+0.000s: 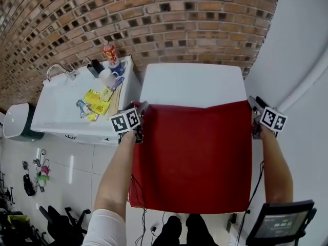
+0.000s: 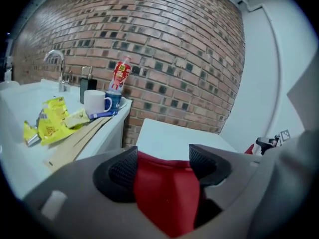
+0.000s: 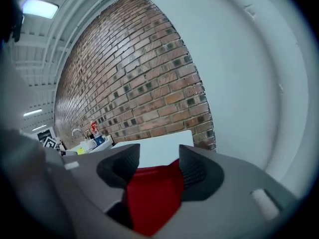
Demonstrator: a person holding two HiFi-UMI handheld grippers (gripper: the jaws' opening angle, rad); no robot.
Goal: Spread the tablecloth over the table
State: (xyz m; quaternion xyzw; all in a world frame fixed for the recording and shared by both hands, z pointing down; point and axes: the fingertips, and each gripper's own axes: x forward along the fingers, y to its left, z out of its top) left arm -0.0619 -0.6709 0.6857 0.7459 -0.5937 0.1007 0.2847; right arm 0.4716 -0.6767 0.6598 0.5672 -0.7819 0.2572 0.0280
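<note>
Brick wall behind white table (image 1: 192, 81); far half bare. Red tablecloth (image 1: 195, 152) covers near part, hangs over front edge. We note left gripper (image 2: 162, 164) and right gripper (image 3: 157, 166) both wide, corners loose between jaws. Risk: overhang weight drags cloth off.

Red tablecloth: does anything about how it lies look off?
The red tablecloth covers only the near part of the white table; the far strip by the brick wall is bare, and the cloth's far edge dips midway. Its far corners lie between the open jaws of the left gripper and right gripper.
</note>
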